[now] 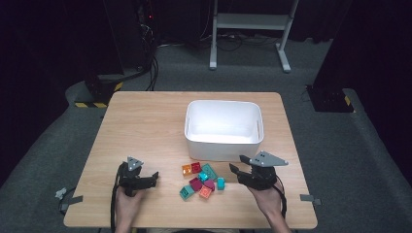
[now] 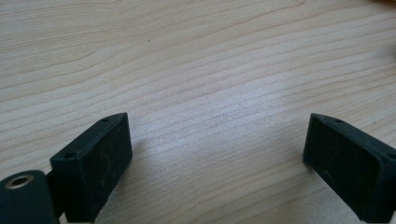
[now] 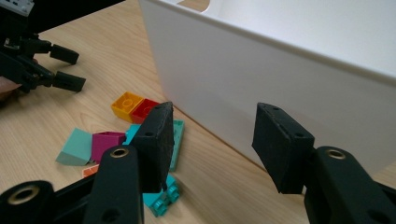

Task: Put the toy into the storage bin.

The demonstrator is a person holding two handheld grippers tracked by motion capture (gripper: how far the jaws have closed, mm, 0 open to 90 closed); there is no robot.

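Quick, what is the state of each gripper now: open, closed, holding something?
Left gripper: open, holding nothing, over bare table.
Right gripper: open, holding nothing, beside the white bin.

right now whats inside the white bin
The white bin looks empty: the high view shows bare white floor and inner walls. The strip of floor just behind its near wall is hidden. The toy bricks lie outside, on the table.
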